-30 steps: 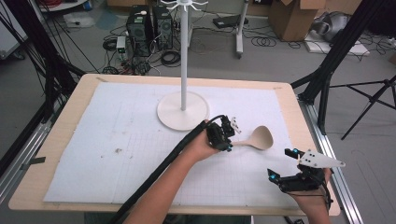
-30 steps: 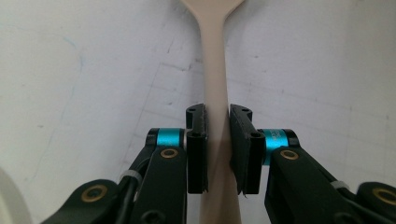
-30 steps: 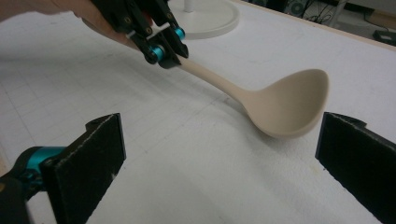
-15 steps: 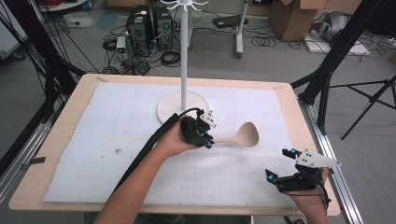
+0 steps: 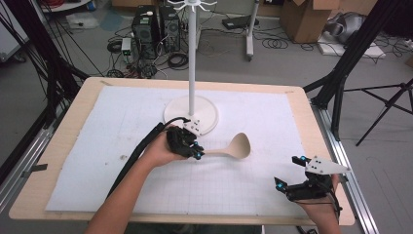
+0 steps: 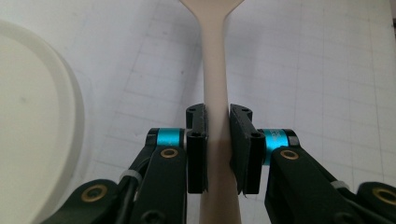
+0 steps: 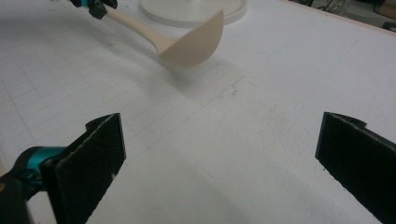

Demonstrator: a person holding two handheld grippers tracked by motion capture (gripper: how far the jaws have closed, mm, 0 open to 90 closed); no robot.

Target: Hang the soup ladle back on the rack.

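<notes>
A beige wooden spoon (image 5: pixel 233 147) hangs level just above the white mat, bowl pointing right. My left gripper (image 5: pixel 196 153) is shut on its handle, right in front of the white stand's round base (image 5: pixel 204 113). In the left gripper view the two black pads (image 6: pixel 198 148) press on either side of the spoon handle (image 6: pixel 215 98). My right gripper (image 5: pixel 290 170) rests near the table's front right corner, open and holding nothing. The right gripper view has the spoon's bowl (image 7: pixel 194 43) floating ahead of the wide-apart pads (image 7: pixel 95 161).
A tall white hook stand (image 5: pixel 192 58) rises from the base at the middle back of the mat (image 5: pixel 97 146). The wooden table edge (image 5: pixel 321 141) runs on the right. Beyond the table the floor carries computers, cables and cardboard boxes.
My left gripper has carried the spoon leftward along the mat, from right of the stand base to just in front of it. The right gripper has kept still.
</notes>
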